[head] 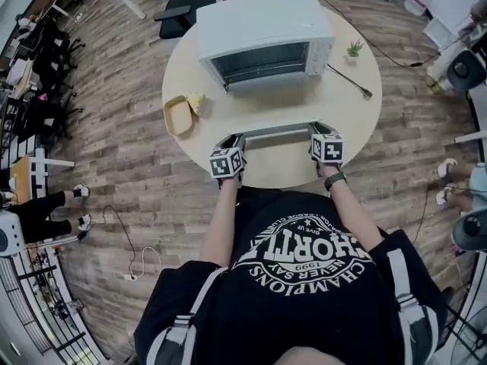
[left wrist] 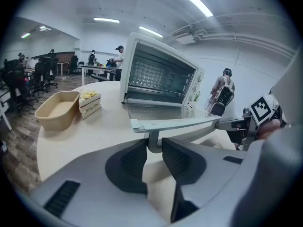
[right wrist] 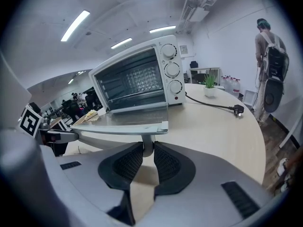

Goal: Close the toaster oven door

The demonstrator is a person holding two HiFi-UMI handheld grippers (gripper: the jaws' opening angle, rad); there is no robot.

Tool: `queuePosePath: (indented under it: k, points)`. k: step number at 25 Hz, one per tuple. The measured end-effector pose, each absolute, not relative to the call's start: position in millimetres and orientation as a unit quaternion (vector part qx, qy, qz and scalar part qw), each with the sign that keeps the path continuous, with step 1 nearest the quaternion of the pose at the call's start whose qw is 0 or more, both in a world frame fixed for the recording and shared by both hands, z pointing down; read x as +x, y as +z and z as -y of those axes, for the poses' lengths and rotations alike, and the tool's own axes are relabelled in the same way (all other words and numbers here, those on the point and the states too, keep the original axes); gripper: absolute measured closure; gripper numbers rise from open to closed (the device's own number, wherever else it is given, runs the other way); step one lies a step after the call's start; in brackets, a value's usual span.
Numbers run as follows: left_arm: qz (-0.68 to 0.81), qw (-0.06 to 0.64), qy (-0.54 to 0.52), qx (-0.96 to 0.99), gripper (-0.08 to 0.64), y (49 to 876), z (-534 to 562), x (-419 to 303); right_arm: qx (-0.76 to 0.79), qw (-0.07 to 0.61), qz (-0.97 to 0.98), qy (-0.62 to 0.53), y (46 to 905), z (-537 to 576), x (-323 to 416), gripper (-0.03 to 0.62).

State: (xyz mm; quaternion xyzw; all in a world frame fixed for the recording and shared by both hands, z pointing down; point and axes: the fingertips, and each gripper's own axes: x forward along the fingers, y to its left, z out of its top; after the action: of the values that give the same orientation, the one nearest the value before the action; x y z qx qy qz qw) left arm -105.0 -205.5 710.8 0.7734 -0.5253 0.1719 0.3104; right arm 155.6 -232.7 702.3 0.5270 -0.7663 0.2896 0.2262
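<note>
An open office with a wood floor surrounds a round pale table (head: 358, 120), and on it stands the white toaster oven (head: 262, 33), front toward the person. Its door (left wrist: 156, 111) lies folded down flat, roughly level, reaching out toward the table's near edge. The handle bar (left wrist: 180, 123) runs along that free edge.

The left gripper (head: 234, 141) is clamped on the left handle post (left wrist: 153, 141), pads pressing it from both sides. The right gripper (head: 317, 137) is closed the same way on the right post (right wrist: 147, 148). A beige tray (head: 177, 115) and a stacked snack (head: 196, 103) sit well to the left, and a small plant (head: 354, 49) and the loose power plug (right wrist: 238, 110) to the right, all clear of the door.

The door looks like a rigid metal frame around glass: stiff and fairly light, pivoting on a hinge at the oven's lower front. The two posts are probably the best hold, since lifting both ends evenly keeps the panel from twisting. Their smooth painted surface may slip as the door's angle changes. The oven itself seems light enough to slide back on the slick tabletop if pushed hard, and the glass would not welcome a slam.
</note>
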Motion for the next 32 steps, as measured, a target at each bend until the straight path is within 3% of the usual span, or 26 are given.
queuePosePath:
  k: [32]
  points:
    - [0.537, 0.301, 0.118, 0.780, 0.443, 681, 212, -109, 0.541, 0.179, 0.775, 0.273, 670, 241, 154, 0.495]
